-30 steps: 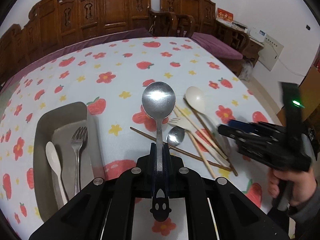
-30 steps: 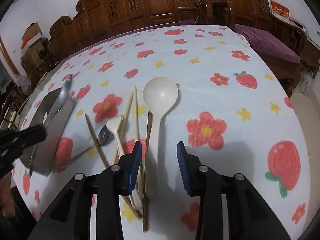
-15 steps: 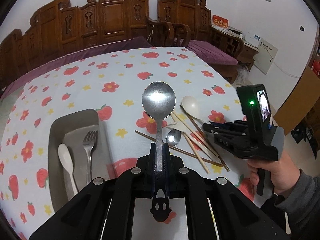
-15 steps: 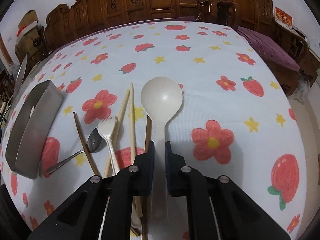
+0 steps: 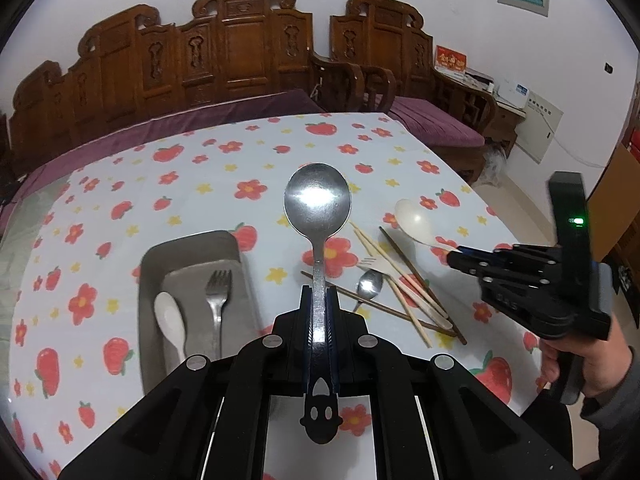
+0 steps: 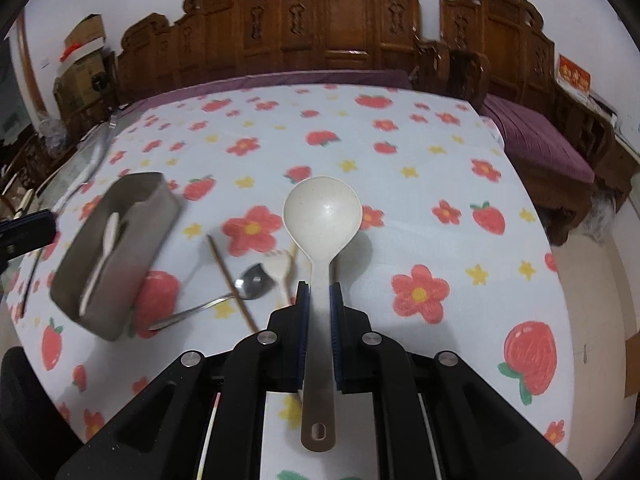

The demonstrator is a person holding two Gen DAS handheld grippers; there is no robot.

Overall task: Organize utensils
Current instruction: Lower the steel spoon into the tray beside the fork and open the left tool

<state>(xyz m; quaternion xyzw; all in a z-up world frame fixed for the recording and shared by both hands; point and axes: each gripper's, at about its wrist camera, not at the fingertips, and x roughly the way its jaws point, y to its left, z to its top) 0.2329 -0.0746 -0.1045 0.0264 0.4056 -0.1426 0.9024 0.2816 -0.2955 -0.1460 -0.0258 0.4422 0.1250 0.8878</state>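
Lifted off the cloth since a second ago, the cream ladle [image 6: 322,216] sits clamped in the right gripper [image 6: 319,300], the left gripper [image 5: 319,304] pinches a steel spoon [image 5: 318,200], and right of the tray [image 5: 192,244], holding a fork [image 5: 218,284] and white spoon [image 5: 170,320], chopsticks [image 5: 400,280] and smaller cutlery remain.

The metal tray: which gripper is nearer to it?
Left. The left gripper, holding a metal spoon, is beside the metal tray; the right gripper, holding a cream ladle, is beyond the loose utensils.

Both wrist cameras look steeply down along their jaws, sharing the tray [image 5: 188,248] (seen closely).
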